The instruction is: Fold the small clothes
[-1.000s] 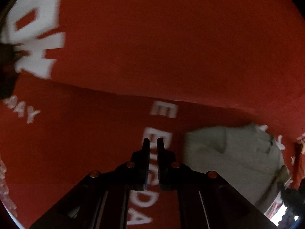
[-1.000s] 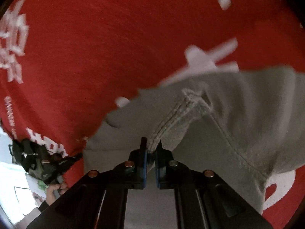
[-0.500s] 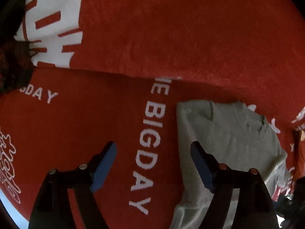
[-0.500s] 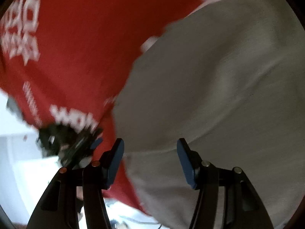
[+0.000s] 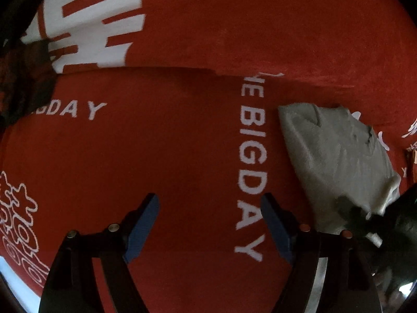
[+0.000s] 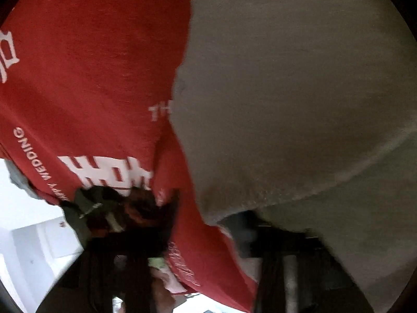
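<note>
A small grey garment [image 5: 336,161] lies folded on the red cloth [image 5: 169,156] at the right of the left wrist view. My left gripper [image 5: 209,221] is open and empty, hovering over the red cloth to the left of the garment. The right wrist view is blurred. The grey garment [image 6: 299,99] fills its right side, very close. My right gripper [image 6: 208,237] shows as dark blurred fingers spread apart at the bottom, with the garment's edge over the right finger; it holds nothing that I can see.
The red cloth carries white lettering, "THE BIG DAY" [image 5: 251,156], and large white characters [image 5: 86,18]. Its near edge drops to a white floor [image 6: 28,221]. A dark object [image 6: 112,208] and part of the other gripper lie at that edge.
Both grippers opened and let go of the garment. The left one drew back from the garment. The right one moved in close over the grey fabric.
</note>
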